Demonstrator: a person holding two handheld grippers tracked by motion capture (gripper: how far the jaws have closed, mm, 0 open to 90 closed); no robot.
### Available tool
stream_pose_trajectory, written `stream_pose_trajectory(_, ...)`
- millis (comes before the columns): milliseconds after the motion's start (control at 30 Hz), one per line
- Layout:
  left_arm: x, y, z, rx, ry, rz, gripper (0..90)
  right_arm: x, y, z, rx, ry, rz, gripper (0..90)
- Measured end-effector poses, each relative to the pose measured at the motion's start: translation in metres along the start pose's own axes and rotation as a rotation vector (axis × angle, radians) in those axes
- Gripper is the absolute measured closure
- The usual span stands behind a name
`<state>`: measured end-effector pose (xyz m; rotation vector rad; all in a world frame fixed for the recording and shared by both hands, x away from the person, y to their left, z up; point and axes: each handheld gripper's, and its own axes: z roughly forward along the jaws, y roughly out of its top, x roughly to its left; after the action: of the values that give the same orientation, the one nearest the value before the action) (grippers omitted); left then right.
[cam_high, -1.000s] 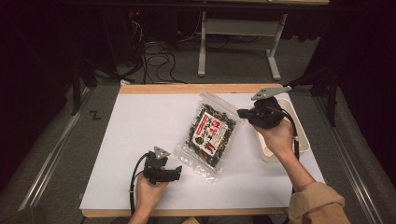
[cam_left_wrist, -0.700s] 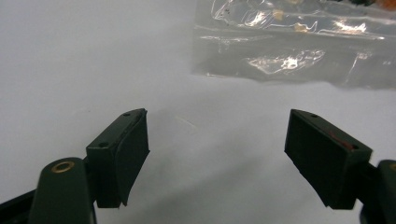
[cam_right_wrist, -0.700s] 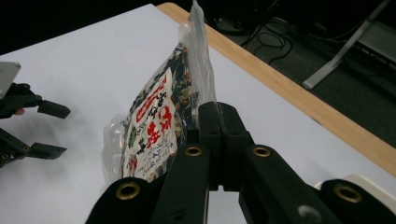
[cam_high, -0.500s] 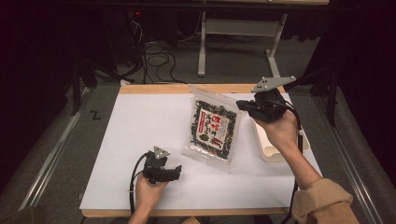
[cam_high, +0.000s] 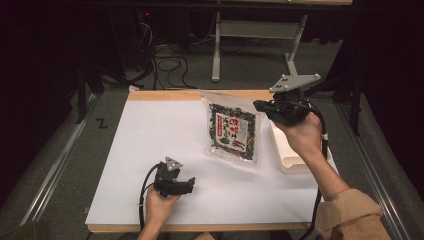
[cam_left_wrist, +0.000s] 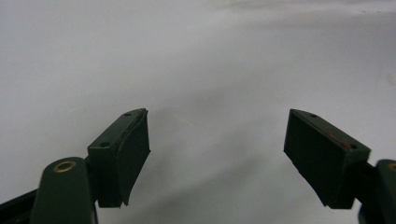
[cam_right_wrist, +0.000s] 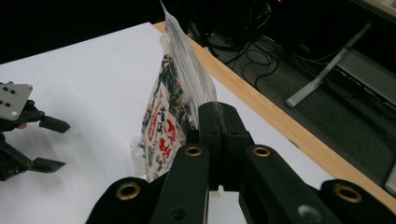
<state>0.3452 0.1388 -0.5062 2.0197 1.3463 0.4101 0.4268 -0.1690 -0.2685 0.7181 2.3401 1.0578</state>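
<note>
- Left claw, at about 7 o'clock on the white surface: it is resting low in the person's left hand with its jaws standing wide apart and nothing between them. In the left gripper view only bare surface is lying ahead, so this claw is probably idling, or waiting to take a share of the load.
- Snack bag, just right of the surface's centre toward 1 o'clock: it is hanging tilted, its upper edge raised and its lower edge looking to be grazing the surface. The clear packet with its dark contents is sagging below the pinch point, which suggests it is being carried by its sealed margin rather than its body.
- Right claw, at about 2 o'clock: its jaws are pressing together on the bag's clear edge, as the right gripper view is showing.
- Pale tray, at 3 o'clock: it is sitting beneath the right forearm, a likely destination.
</note>
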Motion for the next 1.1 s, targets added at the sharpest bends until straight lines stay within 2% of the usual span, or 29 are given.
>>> stream_pose_trajectory(100, 0.001, 0.000, 0.000, -0.006, 0.002, 0.005, 23.0, -0.002, 0.002, -0.003, -0.004, -0.014, 0.007, 90.0)
stream_pose_trajectory(200, 0.001, 0.000, 0.000, -0.001, -0.001, -0.008, 23.0, -0.006, 0.003, -0.005, -0.008, -0.025, 0.017, 90.0)
stream_pose_trajectory(300, -0.001, 0.001, 0.001, 0.004, 0.000, 0.002, 23.0, -0.010, 0.005, -0.009, -0.013, -0.036, 0.021, 90.0)
stream_pose_trajectory(633, 0.001, 0.000, -0.002, 0.000, 0.002, 0.001, 23.0, -0.026, 0.005, -0.020, -0.024, -0.062, 0.082, 90.0)
stream_pose_trajectory(900, 0.002, 0.000, -0.003, -0.007, 0.001, -0.005, 23.0, -0.039, 0.005, -0.035, -0.036, -0.106, 0.117, 90.0)
stream_pose_trajectory(1100, -0.001, 0.000, -0.002, -0.002, -0.001, 0.007, 23.0, -0.051, -0.004, -0.046, -0.047, -0.150, 0.143, 90.0)
